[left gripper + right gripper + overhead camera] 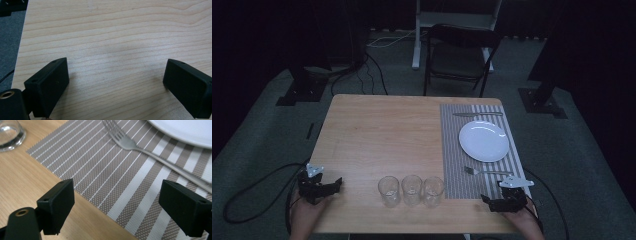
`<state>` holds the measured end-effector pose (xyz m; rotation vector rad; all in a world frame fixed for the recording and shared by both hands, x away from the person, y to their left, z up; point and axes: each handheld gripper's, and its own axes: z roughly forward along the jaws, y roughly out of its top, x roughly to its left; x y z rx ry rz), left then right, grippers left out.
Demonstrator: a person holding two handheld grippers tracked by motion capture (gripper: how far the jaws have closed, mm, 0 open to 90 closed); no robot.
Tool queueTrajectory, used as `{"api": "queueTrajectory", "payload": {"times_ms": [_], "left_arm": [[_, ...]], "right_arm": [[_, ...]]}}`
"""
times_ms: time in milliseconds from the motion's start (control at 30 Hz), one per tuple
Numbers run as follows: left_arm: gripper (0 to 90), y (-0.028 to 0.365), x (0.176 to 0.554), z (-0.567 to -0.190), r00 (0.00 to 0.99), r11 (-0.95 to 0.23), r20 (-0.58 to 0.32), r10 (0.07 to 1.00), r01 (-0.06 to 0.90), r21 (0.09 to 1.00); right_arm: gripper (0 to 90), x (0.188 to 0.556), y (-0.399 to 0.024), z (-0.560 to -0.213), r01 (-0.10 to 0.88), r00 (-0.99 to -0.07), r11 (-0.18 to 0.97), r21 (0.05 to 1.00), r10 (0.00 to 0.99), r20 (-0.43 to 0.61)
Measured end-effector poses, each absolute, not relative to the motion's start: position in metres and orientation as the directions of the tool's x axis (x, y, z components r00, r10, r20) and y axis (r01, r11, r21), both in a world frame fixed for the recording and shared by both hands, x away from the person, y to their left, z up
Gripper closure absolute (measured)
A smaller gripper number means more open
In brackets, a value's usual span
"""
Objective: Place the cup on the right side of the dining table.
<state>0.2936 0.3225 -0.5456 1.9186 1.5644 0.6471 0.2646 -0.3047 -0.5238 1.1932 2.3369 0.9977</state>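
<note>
Both claws hang released and empty: the left claw (pixel 333 184) over bare surface (pixel 377 135), the right claw (pixel 488 201) at the mat's (pixel 452 150) near edge. On the mat lie a fork (pixel 130 143), plate (pixel 483 141) and knife (pixel 477 114); three glasses (pixel 411 189) stand beside it.

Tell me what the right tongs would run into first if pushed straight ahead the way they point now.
Probably the fork: it lies on the striped placemat straight ahead of the open right tongs, with the white plate just beyond it. Depth is hard to judge.
</note>
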Motion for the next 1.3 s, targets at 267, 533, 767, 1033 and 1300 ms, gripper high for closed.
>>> {"api": "queueTrajectory", "payload": {"times_ms": [267, 533, 767, 1033, 1300], "left_arm": [[6.9, 0.323, 0.294, -0.546, 0.197, -0.149, 0.012, 0.980, 0.702, 0.697], [7.0, 0.322, 0.294, -0.546, 0.197, -0.149, 0.011, 0.980, 0.701, 0.697], [6.9, 0.322, 0.294, -0.546, 0.197, -0.149, 0.011, 0.980, 0.701, 0.697], [6.9, 0.322, 0.294, -0.546, 0.197, -0.149, 0.011, 0.980, 0.701, 0.697], [6.9, 0.322, 0.294, -0.546, 0.197, -0.149, 0.011, 0.980, 0.702, 0.697]], "right_arm": [[13.0, 0.263, -0.302, -0.507, 0.543, -0.611, 0.394, 0.742, 0.791, 0.027], [13.0, 0.264, -0.294, -0.489, 0.507, -0.638, 0.390, 0.769, 0.770, 0.031], [13.0, 0.268, -0.284, -0.476, 0.477, -0.654, 0.404, 0.781, 0.757, 0.008], [13.1, 0.271, -0.271, -0.461, 0.442, -0.693, 0.416, 0.794, 0.721, 0.008], [13.1, 0.276, -0.258, -0.452, 0.414, -0.717, 0.419, 0.808, 0.697, 0.006]]}}
